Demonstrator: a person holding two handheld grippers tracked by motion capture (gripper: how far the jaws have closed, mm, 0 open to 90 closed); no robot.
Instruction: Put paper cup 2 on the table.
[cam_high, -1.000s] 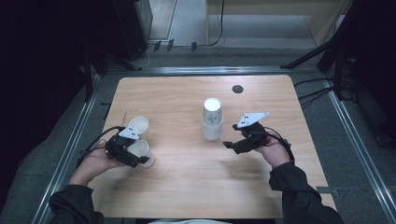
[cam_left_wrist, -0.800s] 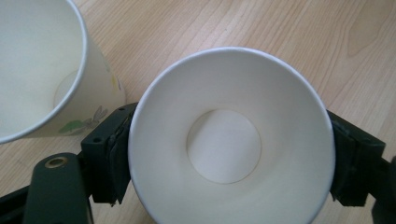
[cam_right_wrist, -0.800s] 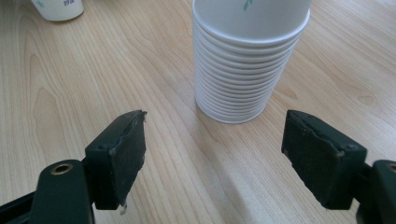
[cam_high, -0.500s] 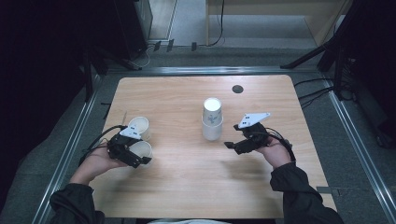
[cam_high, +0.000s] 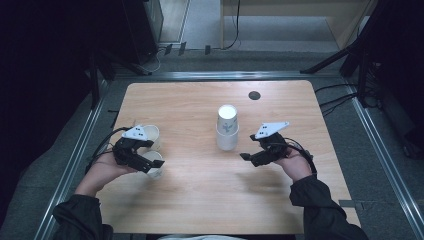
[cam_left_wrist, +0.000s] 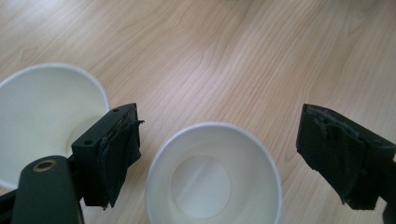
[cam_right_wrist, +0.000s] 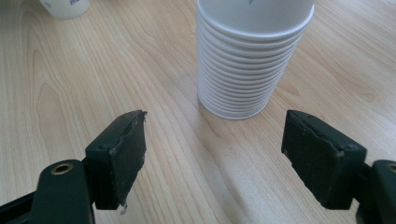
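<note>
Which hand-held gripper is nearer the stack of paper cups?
Right. The right hand-held gripper sits just beside the stack of paper cups; the left hand-held gripper is farther off.

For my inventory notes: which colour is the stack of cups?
White; the stack of cups shows best in the right gripper view.

The high view looks forward and down from above the person's near side, far enough off to take in the whole table (cam_high: 280, 200) and the floor beyond it. The left gripper view rides low and close, facing steeply down between its 2 jaws into an upright paper cup (cam_left_wrist: 212, 177), with a 2nd cup (cam_left_wrist: 42, 121) at its left. The right gripper view sits close above the wood, facing the stack of cups (cam_right_wrist: 250, 60). That stack (cam_high: 227, 127) and both single cups (cam_high: 155, 165) (cam_high: 150, 136) also appear in the high view.
</note>
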